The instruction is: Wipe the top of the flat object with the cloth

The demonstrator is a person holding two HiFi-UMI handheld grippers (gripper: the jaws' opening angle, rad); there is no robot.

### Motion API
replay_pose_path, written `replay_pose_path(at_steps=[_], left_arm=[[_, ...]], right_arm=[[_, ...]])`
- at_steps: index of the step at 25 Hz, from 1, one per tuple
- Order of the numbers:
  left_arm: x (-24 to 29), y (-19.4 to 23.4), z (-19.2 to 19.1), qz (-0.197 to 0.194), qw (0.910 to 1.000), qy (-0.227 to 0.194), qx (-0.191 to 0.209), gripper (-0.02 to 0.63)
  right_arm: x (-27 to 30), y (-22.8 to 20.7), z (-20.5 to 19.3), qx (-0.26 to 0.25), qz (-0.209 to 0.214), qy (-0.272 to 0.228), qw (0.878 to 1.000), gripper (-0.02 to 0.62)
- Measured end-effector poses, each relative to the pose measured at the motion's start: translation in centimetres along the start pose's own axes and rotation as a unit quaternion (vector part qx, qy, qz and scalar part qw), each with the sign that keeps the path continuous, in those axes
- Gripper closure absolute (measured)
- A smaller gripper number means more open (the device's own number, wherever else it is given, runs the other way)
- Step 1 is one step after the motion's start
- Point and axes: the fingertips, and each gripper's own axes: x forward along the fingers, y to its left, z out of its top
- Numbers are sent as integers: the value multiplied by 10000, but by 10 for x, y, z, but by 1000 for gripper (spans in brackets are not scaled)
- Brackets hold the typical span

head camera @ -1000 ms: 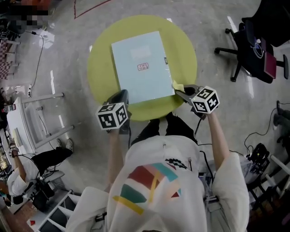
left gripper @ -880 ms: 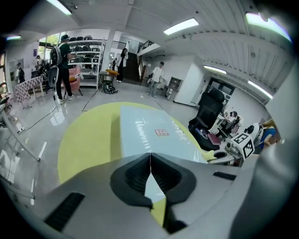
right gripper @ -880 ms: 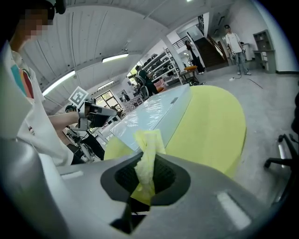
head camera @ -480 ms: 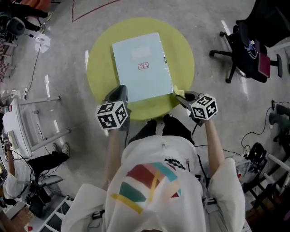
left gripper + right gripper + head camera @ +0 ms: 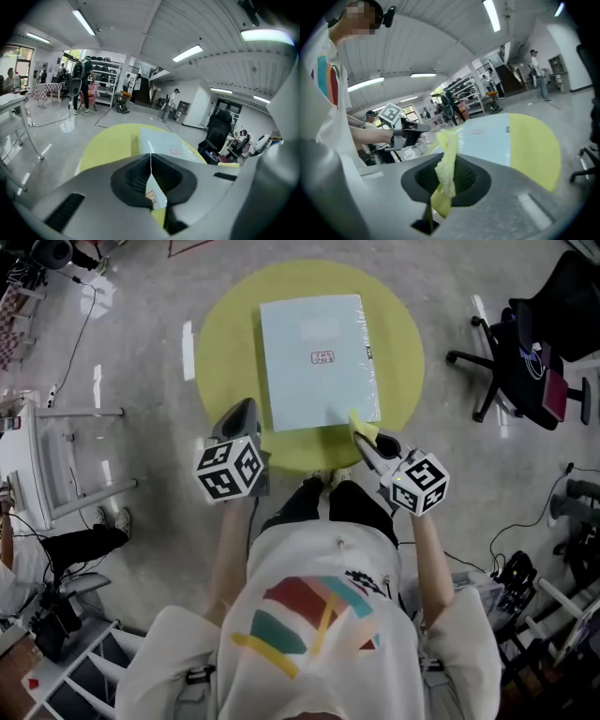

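Note:
A pale blue flat folder [image 5: 319,360] with a small red label lies on the round yellow table [image 5: 225,334]. In the right gripper view the folder [image 5: 487,138] stretches ahead of the jaws. My right gripper [image 5: 361,434] hangs over the folder's near right corner, shut on a yellow cloth [image 5: 363,426], which stands up bunched between the jaws [image 5: 446,159]. My left gripper [image 5: 240,418] is shut and empty at the table's near left edge, just left of the folder [image 5: 161,140]; its jaws meet in a thin line.
A black office chair [image 5: 534,352] stands right of the table. A white metal rack [image 5: 37,465] is at the left. Cables [image 5: 80,343] trail over the grey floor. People and shelving [image 5: 89,84] show far off in the left gripper view.
Both grippers have risen and shifted a little. The right one, cloth in its jaws, has come in over the folder's near right corner. The head view has shifted, so the table sits higher in frame.

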Motion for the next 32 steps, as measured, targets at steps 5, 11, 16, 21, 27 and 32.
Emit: replay_pose_path(at_steps=[5,11,16,21,27,32], left_arm=[[-40,19,-19,355,9991,73,-237,590],[-87,42,-54,897,9943,5,-576,589],[-131,67,-73,1433,9834,-249,-1084,590],[-138,64,-82,1429,9830,-269,-1121,590],[-128,42,-82,1155,9878,-196,-1030,590],[-113,21,-79,963,9912,-119,-902,590]], right_arm=[[78,93,-25,-713,1245,504,9884,569],[149,111,-38,-2237,579,620,9710,569],[167,111,-56,-2457,543,900,9636,569],[164,102,-52,-2493,424,777,9644,569],[142,83,-45,-2366,60,653,9694,569],[107,50,-49,-2261,-411,581,9715,569]])
